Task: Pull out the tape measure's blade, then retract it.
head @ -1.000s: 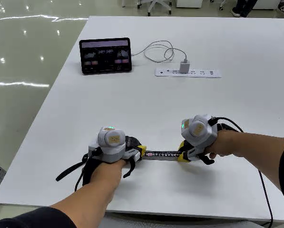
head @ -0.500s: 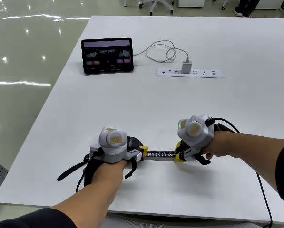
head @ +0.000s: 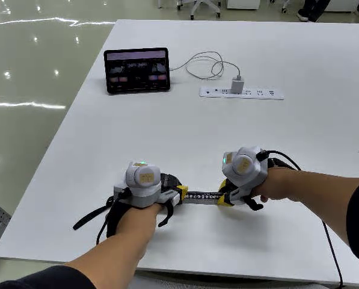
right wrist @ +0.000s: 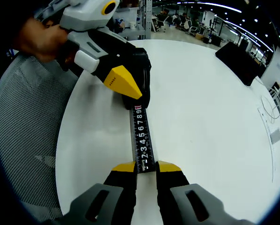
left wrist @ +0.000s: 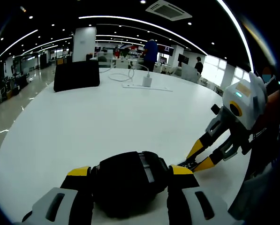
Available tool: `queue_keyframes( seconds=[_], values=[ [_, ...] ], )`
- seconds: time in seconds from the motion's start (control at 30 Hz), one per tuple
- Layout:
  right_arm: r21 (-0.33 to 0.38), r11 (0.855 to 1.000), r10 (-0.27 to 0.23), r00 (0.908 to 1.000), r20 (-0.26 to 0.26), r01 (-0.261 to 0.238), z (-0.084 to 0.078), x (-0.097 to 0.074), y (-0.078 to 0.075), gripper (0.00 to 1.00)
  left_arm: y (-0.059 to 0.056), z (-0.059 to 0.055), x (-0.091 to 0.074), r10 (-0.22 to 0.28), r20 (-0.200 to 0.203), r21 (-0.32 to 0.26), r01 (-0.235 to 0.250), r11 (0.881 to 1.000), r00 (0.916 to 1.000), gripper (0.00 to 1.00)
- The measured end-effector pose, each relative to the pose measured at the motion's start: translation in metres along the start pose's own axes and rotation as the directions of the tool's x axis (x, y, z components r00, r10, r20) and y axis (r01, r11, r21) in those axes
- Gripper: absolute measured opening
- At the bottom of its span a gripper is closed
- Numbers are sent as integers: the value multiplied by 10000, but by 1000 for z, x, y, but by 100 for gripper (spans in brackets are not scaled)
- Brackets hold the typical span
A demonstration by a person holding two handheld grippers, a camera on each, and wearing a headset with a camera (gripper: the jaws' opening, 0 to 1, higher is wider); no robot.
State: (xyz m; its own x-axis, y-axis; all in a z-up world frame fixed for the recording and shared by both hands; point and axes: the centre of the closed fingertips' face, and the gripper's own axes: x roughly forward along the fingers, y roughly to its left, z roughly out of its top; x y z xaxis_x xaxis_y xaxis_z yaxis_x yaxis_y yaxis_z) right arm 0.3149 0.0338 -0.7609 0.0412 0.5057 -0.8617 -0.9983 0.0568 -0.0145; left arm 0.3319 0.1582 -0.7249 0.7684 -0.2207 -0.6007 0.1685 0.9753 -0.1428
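Two grippers sit low in the head view, and both have a hold on something. My left gripper [left wrist: 130, 170] has its fingers clamped around the black tape measure case [left wrist: 125, 187] on the white bench [head: 239, 138]. My right gripper [right wrist: 145, 167] pinches the tip of the blade [right wrist: 140, 133], and a short stretch is pulled out flat between them.

A black tape measure [left wrist: 130, 187] is seen on a plain white worktop [head: 167, 138]. Its blade [right wrist: 141, 136] is printed with black numbers on white, with one mark in red. Yellow tips are carried by the left tool [left wrist: 130, 171] and the right tool [right wrist: 146, 166], set on black and grey bodies.
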Motion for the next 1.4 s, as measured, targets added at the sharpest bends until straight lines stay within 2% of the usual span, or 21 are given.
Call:
queue_keyframes(
  seconds=[0.57, 1.03, 1.4],
  values=[
    [-2, 10000, 76, 9999, 111, -76, 12, 8, 0, 11, 1, 0, 0, -86, -82, -85, 86, 9999, 9999, 60],
    [-139, 9996, 237, 9986, 468, -231, 32, 19, 3, 11, 1, 0, 0, -123, -102, -113, 122, 9999, 9999, 60],
    [-193, 9993, 336, 9978, 577, -325, 40, 22, 3, 11, 1, 0, 1, -97, -106, -202, 95, 9998, 9999, 60]
  ],
)
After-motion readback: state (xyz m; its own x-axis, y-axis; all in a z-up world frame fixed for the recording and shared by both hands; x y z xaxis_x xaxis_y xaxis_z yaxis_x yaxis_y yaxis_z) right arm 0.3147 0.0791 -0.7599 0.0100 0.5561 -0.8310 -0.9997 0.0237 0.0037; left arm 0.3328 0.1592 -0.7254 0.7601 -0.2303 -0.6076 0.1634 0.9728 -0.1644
